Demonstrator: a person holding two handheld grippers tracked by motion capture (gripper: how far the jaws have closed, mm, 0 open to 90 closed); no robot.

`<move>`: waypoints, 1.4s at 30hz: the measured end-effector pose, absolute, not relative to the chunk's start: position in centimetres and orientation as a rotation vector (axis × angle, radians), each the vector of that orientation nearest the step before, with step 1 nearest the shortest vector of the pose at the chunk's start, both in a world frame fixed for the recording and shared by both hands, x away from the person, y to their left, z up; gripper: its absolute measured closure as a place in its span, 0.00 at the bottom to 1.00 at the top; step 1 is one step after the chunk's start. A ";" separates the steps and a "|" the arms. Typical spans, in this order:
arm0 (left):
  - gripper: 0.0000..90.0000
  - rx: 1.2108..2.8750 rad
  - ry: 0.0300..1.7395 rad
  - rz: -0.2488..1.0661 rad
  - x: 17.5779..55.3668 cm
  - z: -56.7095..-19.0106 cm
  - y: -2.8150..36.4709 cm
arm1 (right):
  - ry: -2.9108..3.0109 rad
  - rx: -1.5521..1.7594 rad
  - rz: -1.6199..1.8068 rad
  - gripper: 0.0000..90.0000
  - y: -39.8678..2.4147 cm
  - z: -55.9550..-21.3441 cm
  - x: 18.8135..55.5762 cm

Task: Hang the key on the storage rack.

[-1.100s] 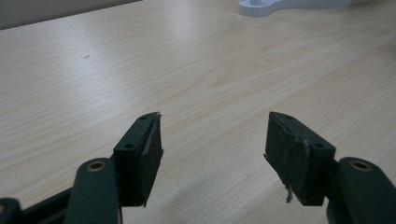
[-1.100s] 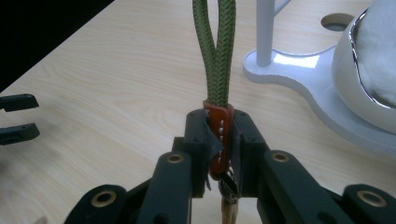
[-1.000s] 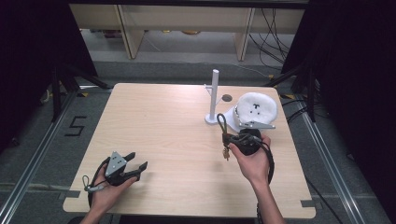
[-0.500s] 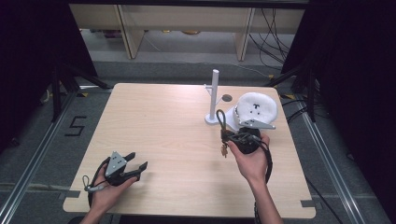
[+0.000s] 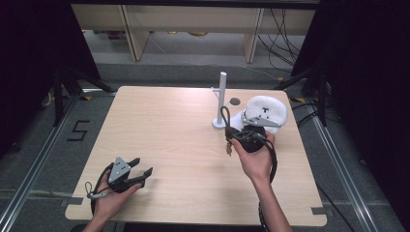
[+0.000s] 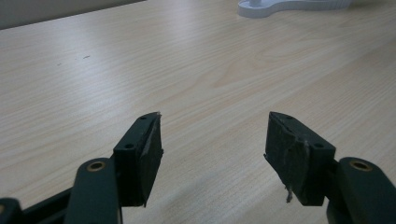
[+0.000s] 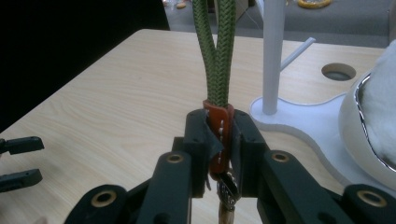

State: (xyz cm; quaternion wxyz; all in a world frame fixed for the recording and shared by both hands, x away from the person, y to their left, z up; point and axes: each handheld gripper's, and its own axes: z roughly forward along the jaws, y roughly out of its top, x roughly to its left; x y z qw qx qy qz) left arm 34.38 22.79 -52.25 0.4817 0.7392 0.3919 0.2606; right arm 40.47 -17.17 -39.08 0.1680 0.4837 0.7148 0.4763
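The pale wooden tabletop (image 5: 183,130) carries a white stand at its far right side: a flat base (image 7: 322,128) with an upright white post (image 5: 222,96) that has a short side peg, and beside it a white rounded cap-like form (image 5: 265,112) with small dark marks.

The right tool (image 7: 219,140) is held just in front of the post's foot, its jaws together on the orange-brown leather tab (image 7: 218,135) of a key strap (image 5: 226,126). The strap's long axis runs roughly upright: a doubled green braided cord (image 7: 215,51) rises from the tab as a loop, leaning a little toward the post, while metal keys (image 7: 227,196) hang below the jaws, pointing down at the tabletop. In the high view the loop stands beside the post's lower part; whether it touches the post cannot be told.

The left tool (image 6: 212,144) rests low at the near left of the tabletop, well apart from the stand, its jaws apart with bare wood between them.
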 end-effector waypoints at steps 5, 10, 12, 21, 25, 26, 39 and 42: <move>0.39 1.804 0.955 0.635 34.4 -52.3 22.8 | 2.023 1.357 1.360 0.88 -17.1 -38.7 40.9; 0.39 1.802 0.957 0.634 34.4 -52.3 22.8 | 2.017 1.348 1.362 0.88 -16.9 -38.4 41.3; 0.39 1.801 0.958 0.634 34.4 -52.3 22.8 | 2.010 1.363 1.370 0.88 -16.7 -38.3 41.4; 0.39 1.802 0.962 0.632 34.4 -52.2 22.8 | 2.012 1.346 1.377 0.88 -16.2 -38.1 42.3; 0.39 1.802 0.962 0.631 34.4 -52.2 22.8 | 2.015 1.334 1.371 0.88 -16.0 -38.1 42.8; 0.39 1.801 0.962 0.631 34.4 -52.2 22.8 | 2.015 1.346 1.369 0.88 -15.9 -38.0 42.9; 0.39 1.801 0.961 0.631 34.4 -52.2 22.8 | 2.016 1.332 1.346 0.88 -15.0 -37.6 44.4; 0.39 1.802 0.958 0.631 34.4 -52.2 22.8 | 2.020 1.328 1.339 0.88 -14.9 -37.6 44.6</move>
